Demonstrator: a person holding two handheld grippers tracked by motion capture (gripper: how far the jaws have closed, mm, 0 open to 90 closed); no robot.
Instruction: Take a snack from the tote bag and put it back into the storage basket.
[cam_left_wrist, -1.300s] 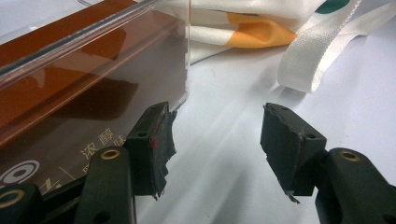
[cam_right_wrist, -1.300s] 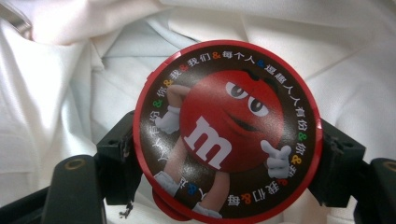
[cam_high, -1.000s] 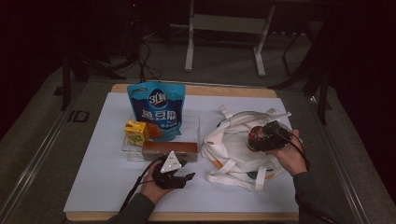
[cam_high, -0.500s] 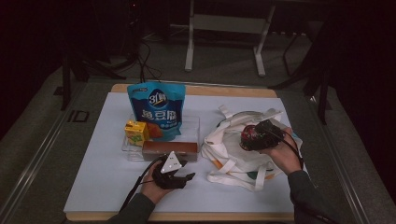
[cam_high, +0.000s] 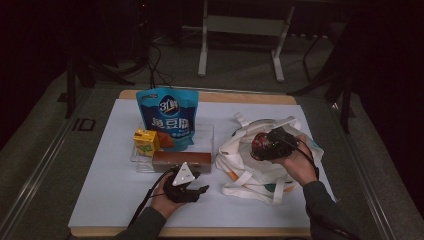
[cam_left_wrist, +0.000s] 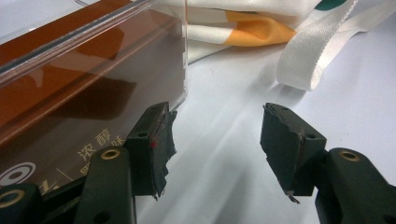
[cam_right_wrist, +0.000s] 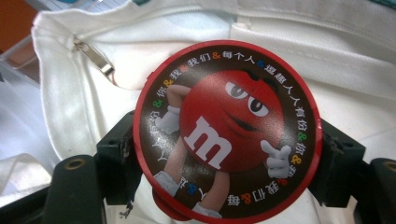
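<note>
Dark room around a worktop (cam_high: 100, 200) covered in white sheet, wooden edge showing at the far and near sides

Right gripper (cam_high: 274, 143) is clamping a round red candy tin (cam_right_wrist: 227, 129) across its rim, jaws pressing on both sides, printed lid facing the camera. It's hanging just over the white tote bag (cam_high: 250, 170), which is lying slumped toward the right edge of the worktop, zip (cam_right_wrist: 93, 57) open

Handling call: tin is looking rigid, smooth and probably light, so the rim grip across the widest part is the right one, but glossy walls could be slipping if the squeeze is easing off. Not fragile. Bag is soft cloth, collapsing, mouth not holding itself open

Left gripper (cam_high: 186, 186) is sitting near the near edge, jaws standing roughly half apart with nothing between them, one pad (cam_left_wrist: 156, 144) just beside the corner of the clear tray (cam_left_wrist: 184, 51)

Count, high view:
- 1 candy tin
- 1 tote bag, several straps (cam_left_wrist: 322, 51) trailing out, count unclear from this far
- 1 clear tray toward mid worktop
- 1 blue snack pouch (cam_high: 168, 117) standing upright at the tray's far side
- 1 yellow juice carton (cam_high: 145, 141) at the tray's left end
- 1 long brown box (cam_high: 181, 161) along the tray's near side
- 2 grippers, one per hand
</note>
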